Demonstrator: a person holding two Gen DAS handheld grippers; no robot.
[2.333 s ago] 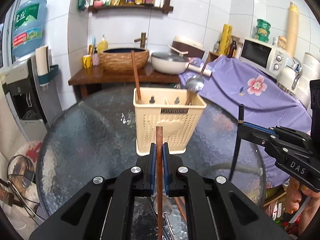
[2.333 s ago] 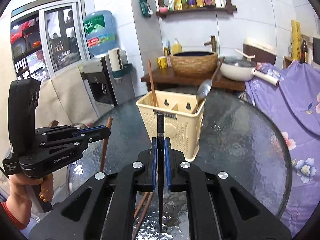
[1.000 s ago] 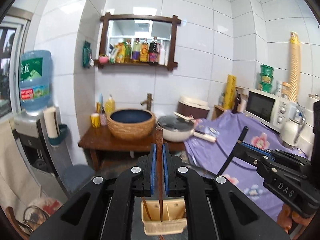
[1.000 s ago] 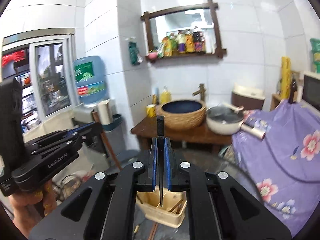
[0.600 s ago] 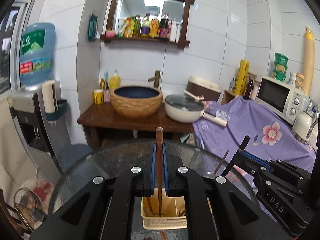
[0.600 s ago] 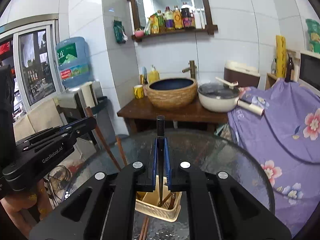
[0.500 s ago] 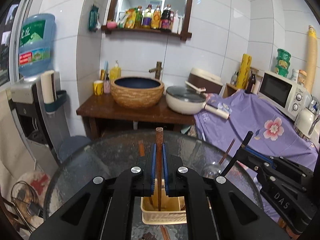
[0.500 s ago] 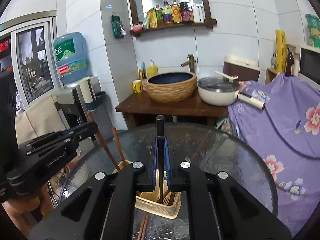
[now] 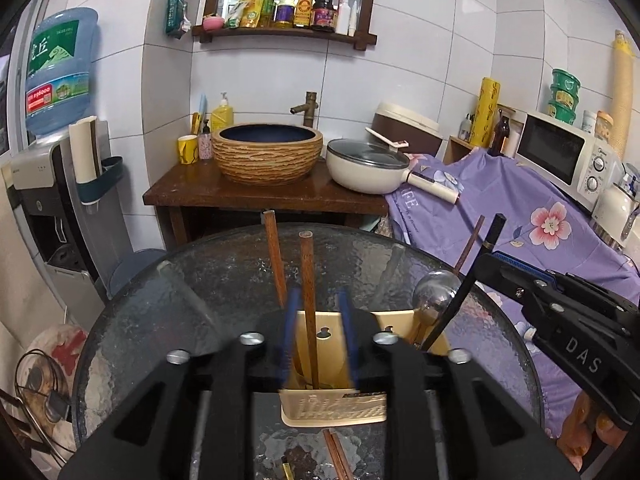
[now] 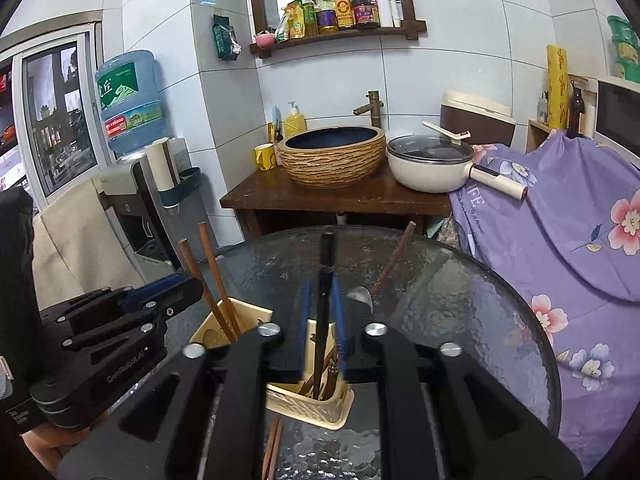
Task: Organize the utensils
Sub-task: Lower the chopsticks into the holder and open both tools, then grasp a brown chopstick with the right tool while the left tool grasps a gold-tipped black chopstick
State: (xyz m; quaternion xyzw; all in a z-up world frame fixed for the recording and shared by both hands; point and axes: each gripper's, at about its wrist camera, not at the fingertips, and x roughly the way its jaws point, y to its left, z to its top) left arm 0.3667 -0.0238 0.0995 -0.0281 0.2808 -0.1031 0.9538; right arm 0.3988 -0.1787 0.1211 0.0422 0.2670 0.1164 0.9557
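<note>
**Both hand-held grippers spread over the caddy**

Left hand-held gripper [image 9: 319,340] has parted its pads since half a second ago, freeing the brown chopstick [image 9: 308,304] standing in the caddy [image 9: 334,410] (left compartment). Right hand-held gripper [image 10: 320,320] likewise widened around the black chopstick [image 10: 323,300] on the table [image 10: 460,300].

At the lower centre of both views, 1 beige slotted plastic utensil holder [image 9: 334,410] stands on 1 round textured-glass table [image 9: 180,304]. Brown wooden chopsticks number 4: 2 upright in the holder [image 9: 307,280] and 2 flat on the glass at the bottom edge [image 10: 272,444]. There is 1 black chopstick [image 10: 325,280] and 1 steel spoon with a brown handle [image 9: 434,292], both right of centre in the left wrist view. The black two-finger grippers number 2: the left gripper [image 9: 316,340] and the right gripper [image 10: 320,320]. Further back are 1 ribbed tan basin [image 9: 266,152], 1 cream lidded pan [image 9: 366,164], 1 blue water bottle [image 9: 60,68] at upper left and 3 stacked green tubs [image 9: 564,92] at upper right.
</note>
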